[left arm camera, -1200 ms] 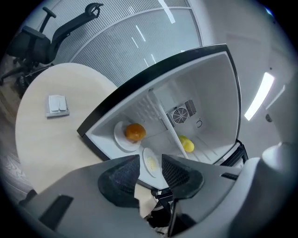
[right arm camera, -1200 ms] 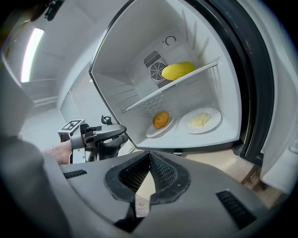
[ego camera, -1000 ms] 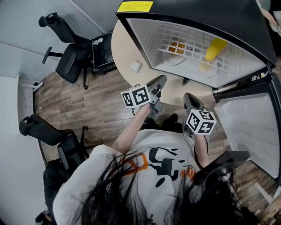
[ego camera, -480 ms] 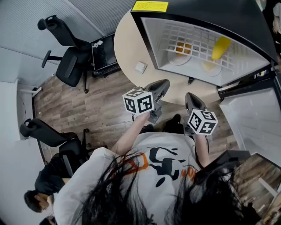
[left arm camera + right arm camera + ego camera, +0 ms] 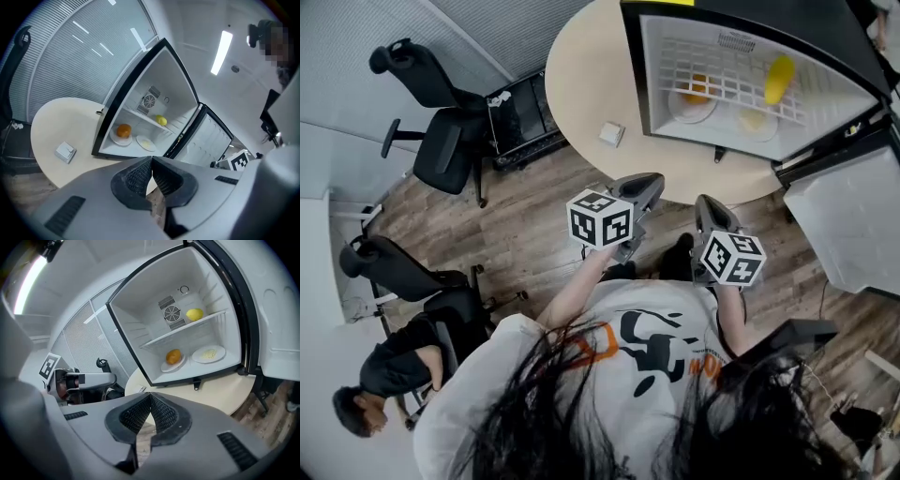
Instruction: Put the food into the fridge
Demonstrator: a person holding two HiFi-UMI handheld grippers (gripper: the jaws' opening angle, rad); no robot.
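Observation:
A small open fridge stands on a round beige table, its door swung out to the right. On its wire shelf lies a yellow lemon. Below sit an orange bun on a white plate and a second plate with pale food. My left gripper and right gripper hover side by side in front of the table edge, both shut and empty. The lemon, bun and plate also show in the left gripper view.
A small white switch-like box lies on the table left of the fridge. Black office chairs stand at the left on the wood floor. A seated person is at the lower left.
The view has shifted so the fridge sits further right and higher. Both grippers stay close together, the left one drawn slightly back. A seated person has come into view at the lower left.

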